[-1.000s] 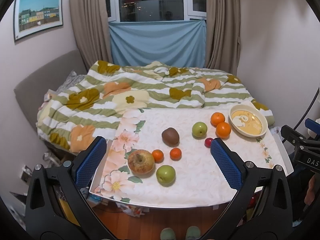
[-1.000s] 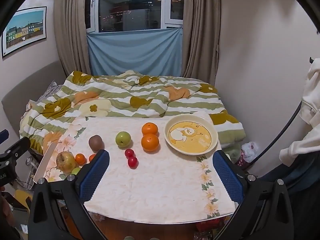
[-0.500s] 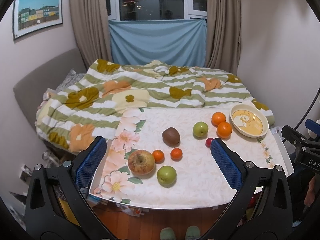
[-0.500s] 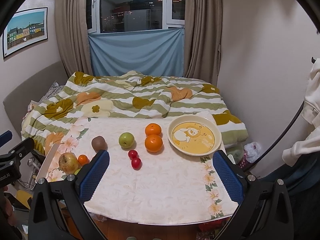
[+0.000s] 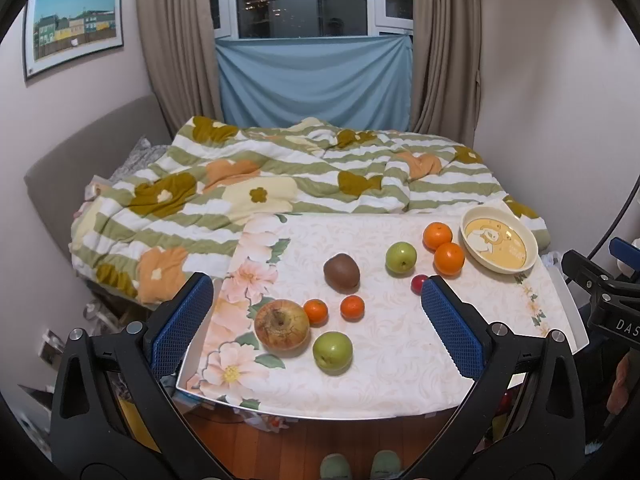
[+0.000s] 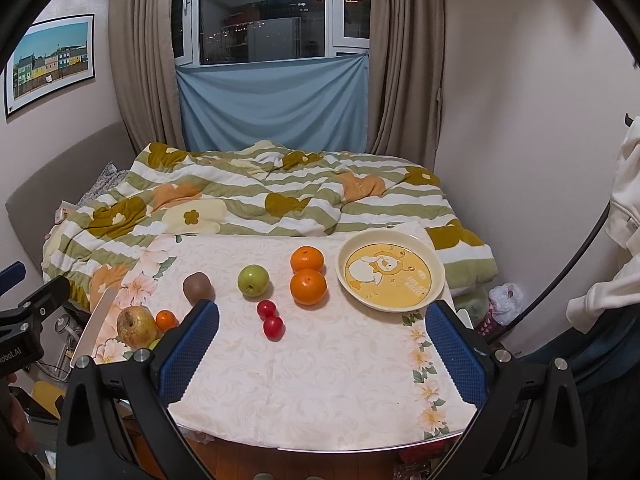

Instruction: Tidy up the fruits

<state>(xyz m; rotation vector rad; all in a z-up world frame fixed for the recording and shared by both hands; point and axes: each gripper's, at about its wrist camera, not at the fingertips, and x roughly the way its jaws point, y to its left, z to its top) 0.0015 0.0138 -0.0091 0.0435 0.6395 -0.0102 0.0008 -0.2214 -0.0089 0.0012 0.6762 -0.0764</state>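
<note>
Fruit lies loose on a table with a floral cloth (image 5: 400, 360). In the left wrist view: a large yellow apple (image 5: 281, 324), two small mandarins (image 5: 315, 311), a green apple (image 5: 332, 351), a kiwi (image 5: 341, 272), a second green apple (image 5: 401, 259), two oranges (image 5: 449, 258) and a red cherry tomato (image 5: 419, 282). An empty yellow plate (image 6: 352, 280) stands at the right. The right wrist view shows two cherry tomatoes (image 6: 273, 326), the oranges (image 6: 307, 286), the green apple (image 6: 253, 279) and the kiwi (image 6: 197, 286). My left gripper (image 5: 316, 308) and right gripper (image 6: 322, 328) are open and empty, above the table's near edge.
A bed with a striped flowered quilt (image 5: 280, 184) runs behind the table. Walls close in on both sides. The other gripper's body shows at the right edge of the left wrist view (image 5: 600, 292). Wooden floor and slippers (image 5: 356, 464) lie below the table's front edge.
Both views have drifted slightly: the table and fruit sit a little lower and nearer in frame. Both grippers stay open and no fruit has moved.
</note>
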